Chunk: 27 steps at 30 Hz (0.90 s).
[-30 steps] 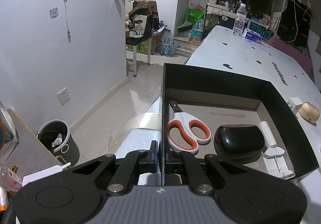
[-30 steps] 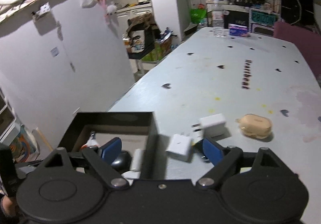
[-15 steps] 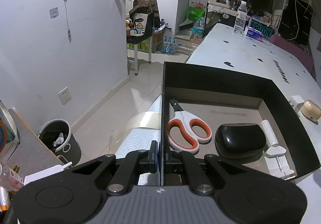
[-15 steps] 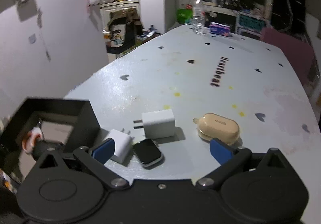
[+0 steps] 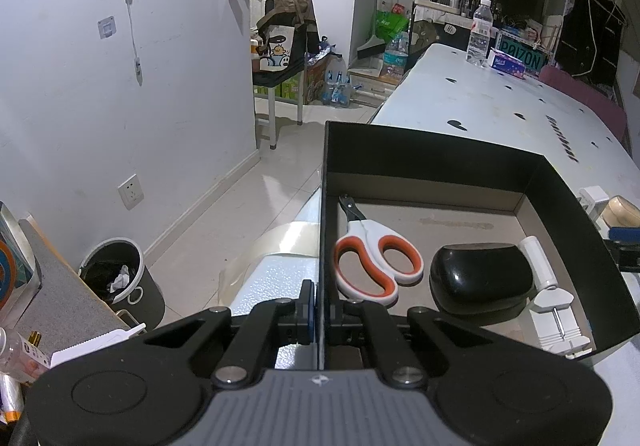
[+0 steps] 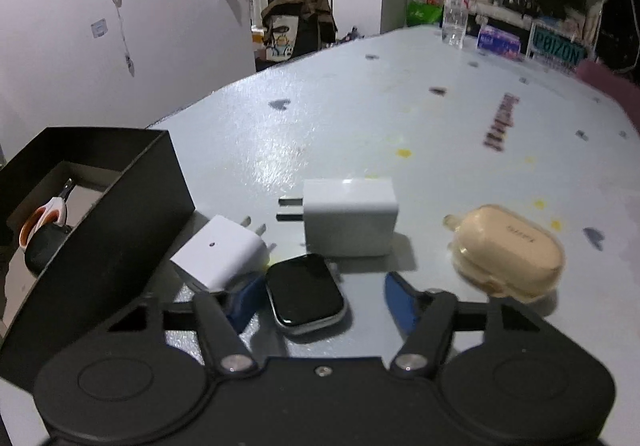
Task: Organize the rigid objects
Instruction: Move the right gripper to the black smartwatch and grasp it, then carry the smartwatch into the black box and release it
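Note:
My left gripper is shut on the near left wall of a black open box. Inside lie orange-handled scissors, a black case and a white tool. My right gripper is open, low over the table, its fingers either side of a smartwatch body. A small white charger touches the left finger. A larger white charger lies just beyond. A beige earbud case lies to the right. The box stands at the left.
The white table with dark heart marks stretches away; a water bottle, a tissue pack and a sign stand at its far end. Left of the table are floor, a bin and a wall.
My right gripper moved right and down from the box to the smartwatch, which now lies between its open fingers. The left gripper still holds the box wall, nearly still.

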### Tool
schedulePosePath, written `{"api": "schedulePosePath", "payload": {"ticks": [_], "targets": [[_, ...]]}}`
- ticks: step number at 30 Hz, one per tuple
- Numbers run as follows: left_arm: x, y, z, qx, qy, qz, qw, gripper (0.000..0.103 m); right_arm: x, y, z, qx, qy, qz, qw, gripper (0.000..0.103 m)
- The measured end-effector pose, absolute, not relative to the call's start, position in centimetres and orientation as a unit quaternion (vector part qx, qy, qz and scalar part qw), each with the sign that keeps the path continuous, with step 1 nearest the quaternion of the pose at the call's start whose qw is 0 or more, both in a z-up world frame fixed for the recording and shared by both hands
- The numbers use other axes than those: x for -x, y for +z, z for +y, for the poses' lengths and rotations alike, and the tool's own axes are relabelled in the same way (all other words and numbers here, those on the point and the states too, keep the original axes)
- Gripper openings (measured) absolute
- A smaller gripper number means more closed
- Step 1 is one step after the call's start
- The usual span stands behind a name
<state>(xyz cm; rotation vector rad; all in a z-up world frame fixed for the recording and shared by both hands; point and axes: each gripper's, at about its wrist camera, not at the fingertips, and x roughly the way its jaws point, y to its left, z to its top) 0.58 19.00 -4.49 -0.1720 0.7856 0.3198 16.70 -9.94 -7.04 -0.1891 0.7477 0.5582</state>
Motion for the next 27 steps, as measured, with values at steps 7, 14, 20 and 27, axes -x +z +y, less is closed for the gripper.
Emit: {"api": "schedulePosePath", "payload": {"ticks": [7,14,20,27], "targets": [[-0.6,-4.5,18.9,0.080,0.156,0.383,0.907,0.004,-15.1,-6.6,-9.4,0.110,0.287,0.365,0.878,0.045],[-0.6,-4.6,18.9,0.077,0.155,0.384,0.907,0.004,-14.0,-6.0,-8.8,0.119,0.262,0.377,0.880,0.044],[-0.8,-4.6,18.9,0.076,0.157,0.386,0.906,0.004,-13.2,-3.6,-10.3,0.066,0.241,0.371,0.895,0.044],[-0.8,-4.5,18.9,0.076,0.157,0.386,0.906,0.004,-9.9,1.5,-9.6,0.004,0.287,0.324,0.901,0.044]]}}
